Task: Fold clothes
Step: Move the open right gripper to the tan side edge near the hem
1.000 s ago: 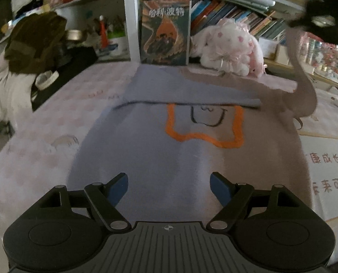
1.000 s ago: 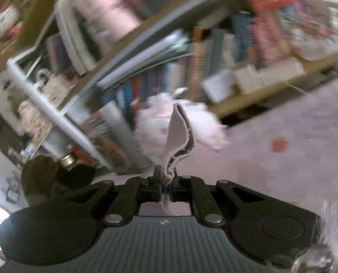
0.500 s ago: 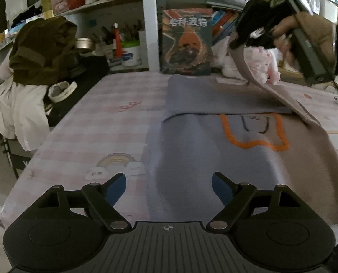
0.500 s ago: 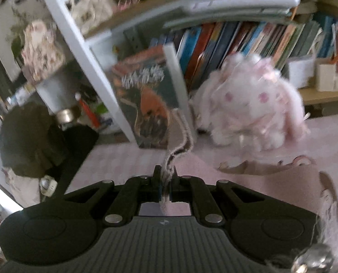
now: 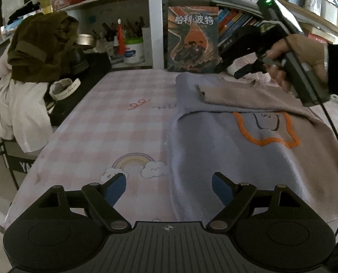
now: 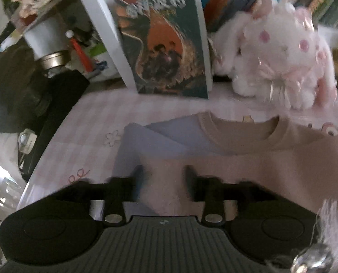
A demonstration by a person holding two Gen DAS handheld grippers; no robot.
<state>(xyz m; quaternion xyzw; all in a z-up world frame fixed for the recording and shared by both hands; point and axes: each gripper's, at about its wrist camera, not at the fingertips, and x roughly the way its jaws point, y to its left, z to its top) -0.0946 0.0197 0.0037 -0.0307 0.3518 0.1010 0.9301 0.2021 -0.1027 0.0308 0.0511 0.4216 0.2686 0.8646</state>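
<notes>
With both the left gripper (image 5: 169, 187) and right gripper (image 6: 163, 177) spread and empty, smooth the sweater's (image 5: 248, 154) folded sleeve (image 5: 248, 99) flat before creasing further.

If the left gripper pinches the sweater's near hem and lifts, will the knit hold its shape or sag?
The sweater would probably sag: it lies limp and flat on the checked cloth, and its folded sleeve drapes over the body. The fuzzy knit likely grips well in the open left gripper.

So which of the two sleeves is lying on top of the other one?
The beige sleeve. It lies across the bluish-grey sleeve, which shows past its left end. The right gripper hangs open just above it.
</notes>
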